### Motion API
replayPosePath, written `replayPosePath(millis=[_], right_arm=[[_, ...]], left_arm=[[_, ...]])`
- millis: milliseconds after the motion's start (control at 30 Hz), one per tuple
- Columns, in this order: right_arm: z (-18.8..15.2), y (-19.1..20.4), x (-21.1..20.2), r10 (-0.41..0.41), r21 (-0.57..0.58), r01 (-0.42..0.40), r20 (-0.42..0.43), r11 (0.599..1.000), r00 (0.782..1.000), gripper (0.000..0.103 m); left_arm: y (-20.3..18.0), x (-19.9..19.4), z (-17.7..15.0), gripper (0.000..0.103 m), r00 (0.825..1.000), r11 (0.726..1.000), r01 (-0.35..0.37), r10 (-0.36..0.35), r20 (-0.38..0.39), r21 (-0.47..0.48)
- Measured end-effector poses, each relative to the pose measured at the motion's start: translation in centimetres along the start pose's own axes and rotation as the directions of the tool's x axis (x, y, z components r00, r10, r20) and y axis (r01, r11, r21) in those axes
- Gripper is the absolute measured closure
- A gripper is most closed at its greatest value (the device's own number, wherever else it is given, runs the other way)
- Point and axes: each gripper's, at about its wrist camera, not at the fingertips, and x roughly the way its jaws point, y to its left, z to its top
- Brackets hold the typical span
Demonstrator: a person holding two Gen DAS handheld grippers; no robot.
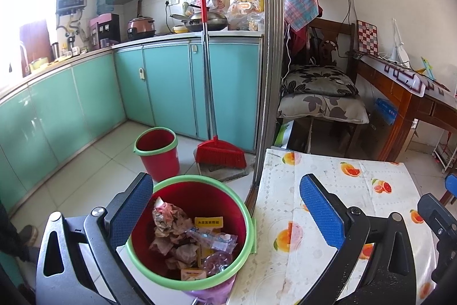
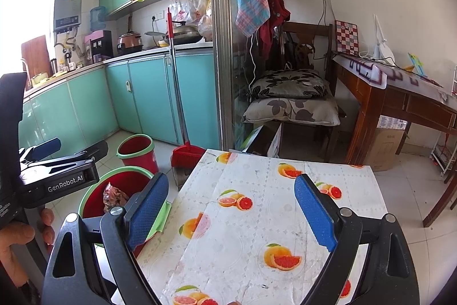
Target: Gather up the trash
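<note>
Left wrist view
Left gripper (image 1: 228, 215): fingers spread wide apart, holding nothing; it hangs above the near bin and the table edge.
Near bin (image 1: 142, 266): red bucket with a green rim, just beside the table's left edge, standing on the tiled floor.
Trash (image 1: 171, 230): lies inside the near bin; crumpled paper, a clear plastic wrapper (image 1: 211, 240) and small yellow cartons (image 1: 208, 222).
Far bin (image 1: 160, 156): a second red bucket with green rim, standing farther back on the floor, near the broom; its contents cannot be seen.
Broom (image 1: 221, 152): red, leaning against the turquoise cabinets (image 1: 171, 82), its head resting on a dustpan.
Table (image 1: 328, 170): covered by a cloth printed with orange slices.
Right gripper (image 1: 441, 222): only a black part and a blue tip show at the right edge.

Right wrist view
Right gripper (image 2: 231, 215): fingers wide apart, nothing between them, held over the table (image 2: 257, 219).
Left gripper (image 2: 48, 159): seen from the side at the left, held in a hand (image 2: 17, 245); whether its fingers are apart cannot be told here.
Near bin (image 2: 94, 190): beside the table's left edge, crumpled trash (image 2: 114, 196) visible inside.
Far bin (image 2: 137, 152): behind the near one, close to the broom (image 2: 185, 155).
Chair (image 2: 291, 102): stacked with two flowered cushions, behind the table.
Wooden desk (image 2: 385, 102): against the wall at right.
</note>
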Motion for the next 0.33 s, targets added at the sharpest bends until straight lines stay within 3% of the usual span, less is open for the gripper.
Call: replayPosePath(millis=[333], right_arm=[[-0.23, -0.02, 0.54, 0.004, 0.005, -0.004, -0.014, 1.0, 1.0, 0.013]], left_arm=[[0.07, 0.42, -0.2, 0.0, 1.0, 1.0, 0.004, -0.004, -0.021, 0.008]])
